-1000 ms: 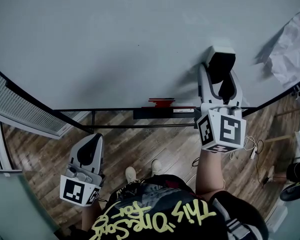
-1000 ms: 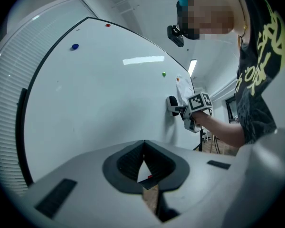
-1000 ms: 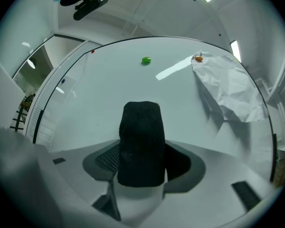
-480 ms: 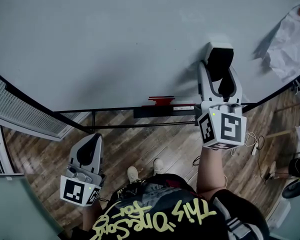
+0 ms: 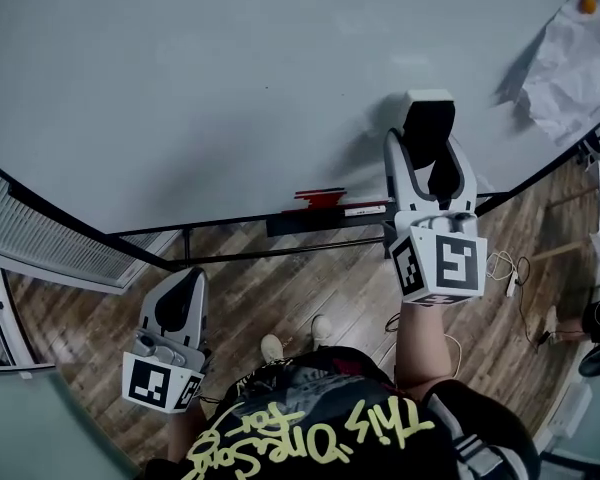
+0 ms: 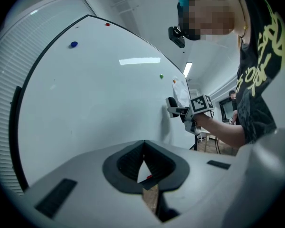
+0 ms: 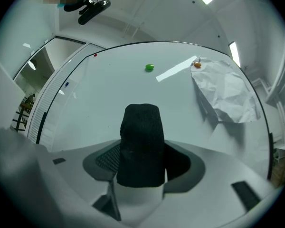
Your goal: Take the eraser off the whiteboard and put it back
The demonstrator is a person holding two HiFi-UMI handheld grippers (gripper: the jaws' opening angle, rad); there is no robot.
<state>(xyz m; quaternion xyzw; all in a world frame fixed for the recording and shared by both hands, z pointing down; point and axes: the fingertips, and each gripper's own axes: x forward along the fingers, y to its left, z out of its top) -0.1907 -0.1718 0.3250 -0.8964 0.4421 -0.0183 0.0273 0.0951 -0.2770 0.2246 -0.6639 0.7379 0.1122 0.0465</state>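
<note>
Right gripper view: right gripper (image 7: 141,167) clamped on the black-felt, white-bodied block eraser (image 7: 140,137), up at the large white whiteboard (image 7: 104,94), right of centre. Left gripper (image 6: 143,156) shut, empty, hanging low. Risk: letting go before it seats flat, so the eraser drops.

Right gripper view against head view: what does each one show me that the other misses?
Only the right gripper view: the green magnet high on the board. Only the head view: the left gripper low over the wood floor, and a red object on the tray. Both: the whiteboard, the eraser clamped in the right gripper, and the crumpled paper under its orange magnet.
</note>
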